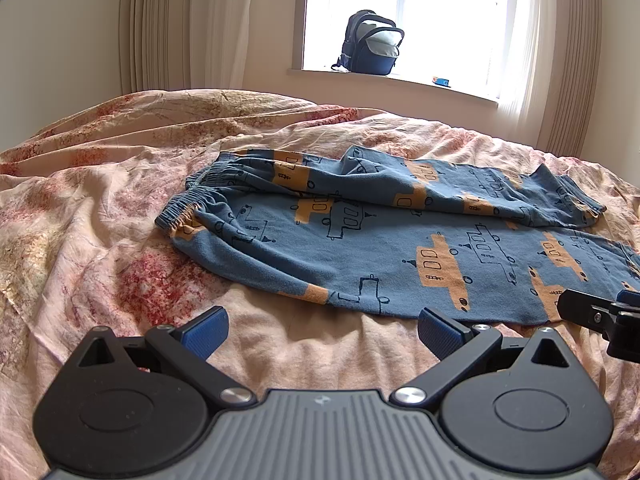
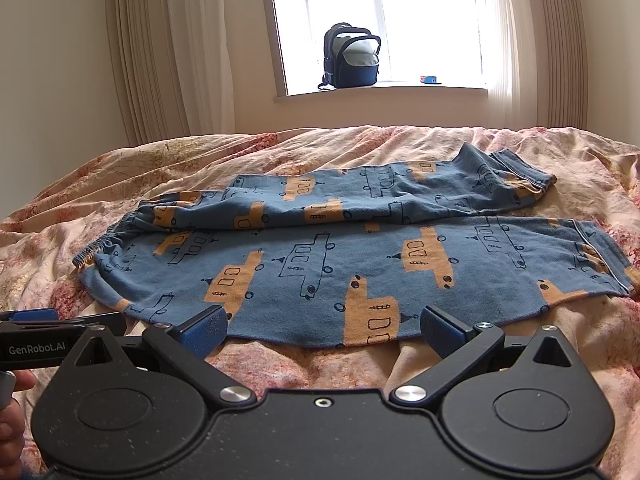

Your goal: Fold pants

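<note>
Here the blue pants (image 2: 320,256) lie flat across the bedspread (image 1: 100,208), waistband left, just beyond both grippers. The left gripper (image 1: 320,334) and right gripper (image 2: 324,332) both gape wide, empty. On the windowsill, an unzipped backpack (image 2: 352,56) shows pale contents, hard to make out. Only the right view shows a hand (image 2: 12,412), cut off.

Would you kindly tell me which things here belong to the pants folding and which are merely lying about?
For the job: blue cotton pants with orange bus print; left tongs; right tongs; pink floral bedspread.
Lying about: dark blue open backpack; small blue object on windowsill.
</note>
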The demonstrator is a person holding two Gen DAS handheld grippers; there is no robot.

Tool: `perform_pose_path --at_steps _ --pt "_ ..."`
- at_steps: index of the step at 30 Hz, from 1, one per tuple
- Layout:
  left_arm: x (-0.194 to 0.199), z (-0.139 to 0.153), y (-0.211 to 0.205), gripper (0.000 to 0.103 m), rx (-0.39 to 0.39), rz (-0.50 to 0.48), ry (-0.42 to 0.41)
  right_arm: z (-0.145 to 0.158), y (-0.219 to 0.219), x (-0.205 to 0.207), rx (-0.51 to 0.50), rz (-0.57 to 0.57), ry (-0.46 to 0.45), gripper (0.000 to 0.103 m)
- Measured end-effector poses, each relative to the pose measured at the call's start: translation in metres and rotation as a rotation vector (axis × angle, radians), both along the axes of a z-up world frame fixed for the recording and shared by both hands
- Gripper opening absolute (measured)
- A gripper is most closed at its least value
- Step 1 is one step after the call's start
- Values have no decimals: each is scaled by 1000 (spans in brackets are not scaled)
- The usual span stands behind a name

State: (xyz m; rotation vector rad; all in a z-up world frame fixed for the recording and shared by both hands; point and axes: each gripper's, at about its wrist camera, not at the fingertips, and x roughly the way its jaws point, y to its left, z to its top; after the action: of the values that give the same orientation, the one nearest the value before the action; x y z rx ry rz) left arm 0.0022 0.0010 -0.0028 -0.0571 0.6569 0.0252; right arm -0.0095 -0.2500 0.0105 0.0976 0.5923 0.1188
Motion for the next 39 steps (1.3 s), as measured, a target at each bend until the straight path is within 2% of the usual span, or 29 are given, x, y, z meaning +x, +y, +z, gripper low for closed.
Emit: perform_pose_path --at_steps 39 --pt "3 -6 0 103 -15 -7 25 -11 -1 5 29 -5 52 103"
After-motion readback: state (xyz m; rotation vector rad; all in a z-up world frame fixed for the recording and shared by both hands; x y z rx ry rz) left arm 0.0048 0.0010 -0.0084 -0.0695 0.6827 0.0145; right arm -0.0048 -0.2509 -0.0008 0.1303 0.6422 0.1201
